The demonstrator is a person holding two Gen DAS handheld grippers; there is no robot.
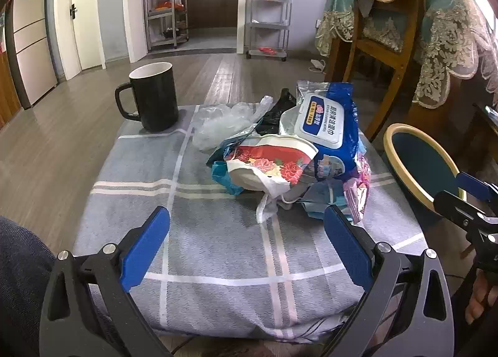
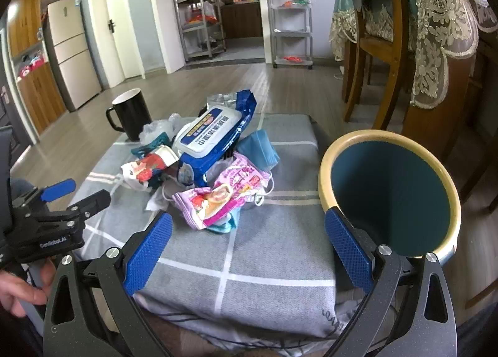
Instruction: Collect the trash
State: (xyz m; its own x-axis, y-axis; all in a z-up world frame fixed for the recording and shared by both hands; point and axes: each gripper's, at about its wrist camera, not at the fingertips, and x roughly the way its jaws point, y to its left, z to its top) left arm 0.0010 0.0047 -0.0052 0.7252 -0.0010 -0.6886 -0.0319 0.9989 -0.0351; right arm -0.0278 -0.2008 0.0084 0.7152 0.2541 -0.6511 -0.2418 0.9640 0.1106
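A heap of crumpled trash sits in the middle of the grey plaid cloth (image 1: 218, 232) covering the low table: a blue wet-wipes pack with a white lid (image 1: 326, 126) leans on top, a torn red floral wrapper (image 1: 267, 164) lies at its left, a pink snack packet (image 2: 218, 198) spills toward the near edge, and a clear plastic bag (image 1: 224, 120) is tucked behind. Both tools hang just short of the pile, empty: the left gripper (image 1: 247, 245) has its blue fingers spread wide, and the right gripper (image 2: 249, 248) is just as splayed. Off the table's right edge stands a round teal bin with a cream rim (image 2: 389, 195), and at the far left corner a black ceramic mug (image 1: 154, 95) stands upright.
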